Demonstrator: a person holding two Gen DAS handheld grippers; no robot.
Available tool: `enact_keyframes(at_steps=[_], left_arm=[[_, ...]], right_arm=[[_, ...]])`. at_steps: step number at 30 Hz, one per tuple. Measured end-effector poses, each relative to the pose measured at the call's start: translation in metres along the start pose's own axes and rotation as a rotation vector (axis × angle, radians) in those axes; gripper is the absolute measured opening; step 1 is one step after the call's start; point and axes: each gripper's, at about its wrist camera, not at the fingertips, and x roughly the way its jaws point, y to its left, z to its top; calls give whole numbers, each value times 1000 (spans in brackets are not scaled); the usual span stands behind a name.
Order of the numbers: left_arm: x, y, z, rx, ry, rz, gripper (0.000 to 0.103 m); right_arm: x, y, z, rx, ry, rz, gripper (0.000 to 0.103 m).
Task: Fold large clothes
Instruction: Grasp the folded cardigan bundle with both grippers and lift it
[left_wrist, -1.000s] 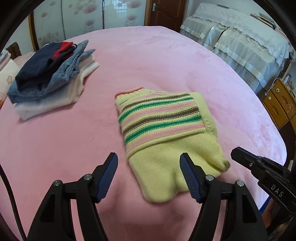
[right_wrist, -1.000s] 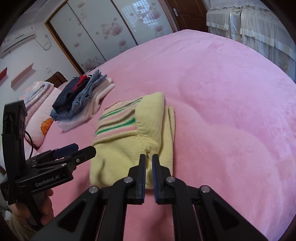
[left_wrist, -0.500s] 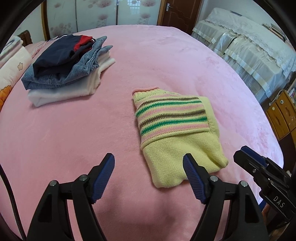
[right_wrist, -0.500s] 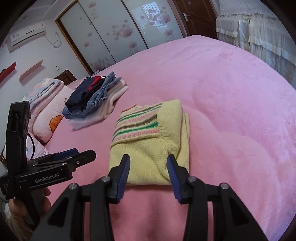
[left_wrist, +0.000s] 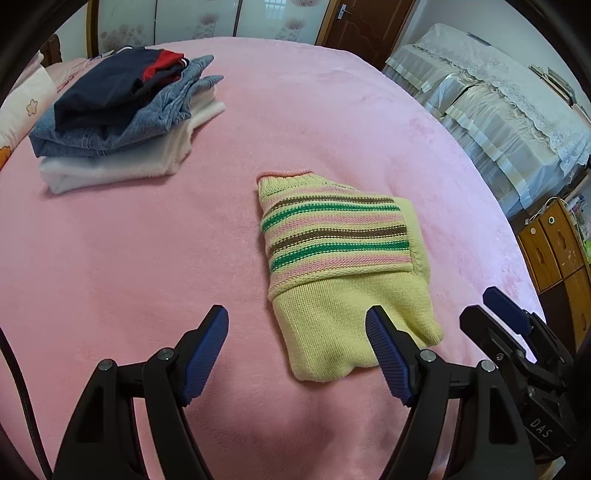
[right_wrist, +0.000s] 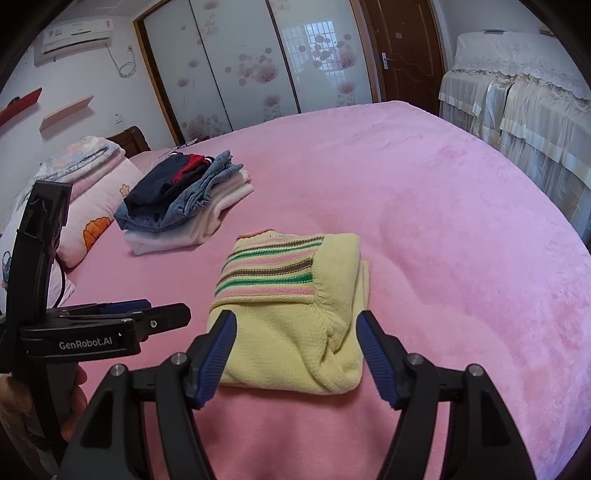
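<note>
Folded yellow sweater (left_wrist: 343, 266) with green, pink and brown stripes lies flat on the pink bed (left_wrist: 129, 258), released. Left hand-held gripper (left_wrist: 299, 354): jaws spread wide, nothing between the pads; the sweater's near plain-yellow edge sits just ahead of and partly behind its right finger, no visible contact. Right hand-held gripper (right_wrist: 295, 354): jaws have just been opening, now standing apart above the near edge of the sweater (right_wrist: 291, 306); the fabric lies in the gap as seen from this camera, but the pads aren't pressing it. From the right wrist view, the left hand-held gripper (right_wrist: 162, 317) is off to the left, held by a hand (right_wrist: 22, 398) at frame edge. From the left wrist view, the right hand-held gripper (left_wrist: 498, 306) is off to the right, near the sweater's near right corner. Stack of folded clothes (left_wrist: 122, 114), dark top, denim, white bottom, well ahead and left of both, apart from the sweater. Pillows (right_wrist: 96, 214) beyond the stack on the left.
</note>
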Motion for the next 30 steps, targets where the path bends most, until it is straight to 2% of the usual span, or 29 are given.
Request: enact_keyframes(at_steps=[6, 9, 13, 18, 23, 26, 30], left_arm=[[19, 7, 3, -40, 40, -47, 75], [32, 14, 6, -86, 69, -116, 75], [50, 22, 8, -134, 102, -215, 75], [77, 30, 13, -190, 126, -314, 75], [99, 36, 12, -231, 125, -352, 75], [111, 43, 11, -265, 132, -381, 75], [126, 46, 10, -293, 141, -414, 75]], right_arm=[[17, -13, -4, 41, 55, 17, 68], [27, -23, -7, 72, 87, 3, 68], [43, -45, -9, 158, 144, 49, 68], [78, -78, -9, 299, 238, 178, 68], [110, -106, -9, 434, 298, 312, 68], [124, -115, -12, 503, 318, 401, 69], [136, -118, -13, 535, 321, 470, 69]])
